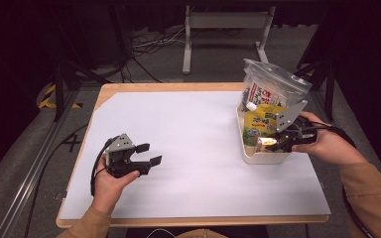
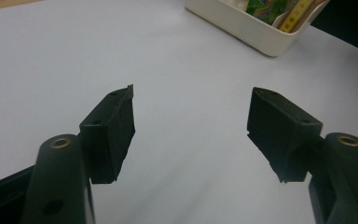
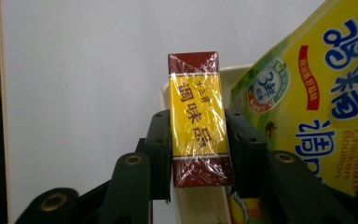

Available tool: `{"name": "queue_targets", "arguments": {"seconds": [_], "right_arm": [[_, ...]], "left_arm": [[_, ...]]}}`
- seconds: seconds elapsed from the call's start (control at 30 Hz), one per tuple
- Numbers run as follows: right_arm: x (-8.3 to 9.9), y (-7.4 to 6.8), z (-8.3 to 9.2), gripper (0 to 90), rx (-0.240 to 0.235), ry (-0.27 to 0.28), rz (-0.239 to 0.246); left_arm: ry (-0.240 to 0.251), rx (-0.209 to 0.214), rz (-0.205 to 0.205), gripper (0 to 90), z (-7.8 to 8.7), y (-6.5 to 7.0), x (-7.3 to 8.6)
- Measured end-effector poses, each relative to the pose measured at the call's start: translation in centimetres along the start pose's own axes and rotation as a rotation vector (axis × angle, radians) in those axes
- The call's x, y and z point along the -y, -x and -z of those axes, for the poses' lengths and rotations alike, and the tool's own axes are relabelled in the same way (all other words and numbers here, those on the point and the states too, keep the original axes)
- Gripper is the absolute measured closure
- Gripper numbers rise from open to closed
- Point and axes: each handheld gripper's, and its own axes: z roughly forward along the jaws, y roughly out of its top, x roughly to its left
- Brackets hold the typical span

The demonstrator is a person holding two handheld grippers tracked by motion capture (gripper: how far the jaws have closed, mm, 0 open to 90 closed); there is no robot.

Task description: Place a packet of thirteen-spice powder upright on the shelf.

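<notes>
jaws of the right gripper (image 3: 198, 140) are closed on a small yellow and dark red box (image 3: 197, 119) wrapped in clear film; we see one black pad pressed against each long side of it in the right gripper view. we hold this box upright at the near end of a cream tray (image 1: 270, 157), which sits on the right part of the table. in the high view the right gripper (image 1: 277, 142) reaches into the tray from the right, with the right hand (image 1: 327, 144) behind it. just beside the box stands a yellow pouch (image 3: 317, 107) with blue and red print, leaning inside the same tray. a clear zip bag (image 1: 273, 89) with a printed packet inside rises at the far end of the tray.

jaws of the left gripper (image 2: 191, 133) stand wide apart with nothing between them. we hold this gripper with the left hand (image 1: 110, 182) over the white sheet (image 1: 193, 148) on the left part of the table, well apart from the tray. in the left gripper view a corner of the tray (image 2: 242, 23) appears at the top, beyond the jaws.
</notes>
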Motion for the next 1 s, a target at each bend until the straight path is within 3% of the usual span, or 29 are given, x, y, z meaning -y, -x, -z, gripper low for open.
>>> {"name": "queue_targets", "arguments": {"seconds": [0.27,0.4,0.6,0.77,1.0], "right_arm": [[0.4,0.1,0.0,64.6,0.014,-0.015,-0.015],[0.6,0.0,0.1,62.4,0.012,0.012,-0.029],[0.8,-0.4,1.0,53.0,0.045,0.092,-0.057],[0.7,-1.3,2.1,43.4,0.110,0.201,-0.103],[0.8,-2.8,3.1,34.0,0.186,0.275,-0.171]], "left_arm": [[0.000,-0.002,-0.001,32.2,0.0,0.0,0.0],[0.003,-0.002,-0.003,31.8,0.1,0.1,0.0],[0.019,-0.008,-0.023,30.1,0.8,0.6,-0.2],[0.024,-0.014,-0.031,29.7,1.5,0.9,0.1],[0.033,-0.022,-0.030,28.9,2.8,0.9,0.7]]}}
